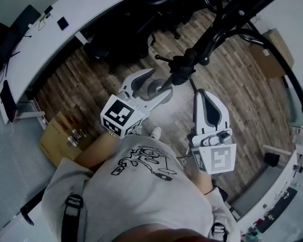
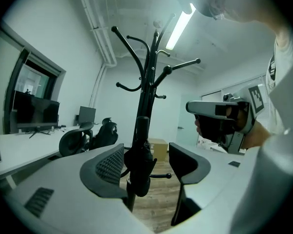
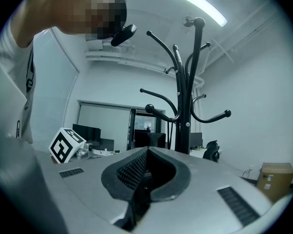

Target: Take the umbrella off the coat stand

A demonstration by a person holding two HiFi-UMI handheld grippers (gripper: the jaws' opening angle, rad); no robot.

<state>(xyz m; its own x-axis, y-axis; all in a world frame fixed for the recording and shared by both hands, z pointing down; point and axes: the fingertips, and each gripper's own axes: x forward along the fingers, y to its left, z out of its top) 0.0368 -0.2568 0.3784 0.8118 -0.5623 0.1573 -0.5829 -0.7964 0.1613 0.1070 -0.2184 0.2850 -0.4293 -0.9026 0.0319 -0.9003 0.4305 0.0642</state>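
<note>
The left tool stands wide open with the folded umbrella, hanging low against the pole of the coat stand, untouched between its pads, so it should centre on the bundle, close firmly and lift it free, while the right tool is closed and empty.

a white desk, black office chairs and a cardboard box edge the wood floor.

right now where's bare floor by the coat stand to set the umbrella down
Bare wood floor lies right of the coat stand, between the right gripper and the cardboard box. Another strip runs along the white desk at left. Crowded: office chairs under the desk.
</note>
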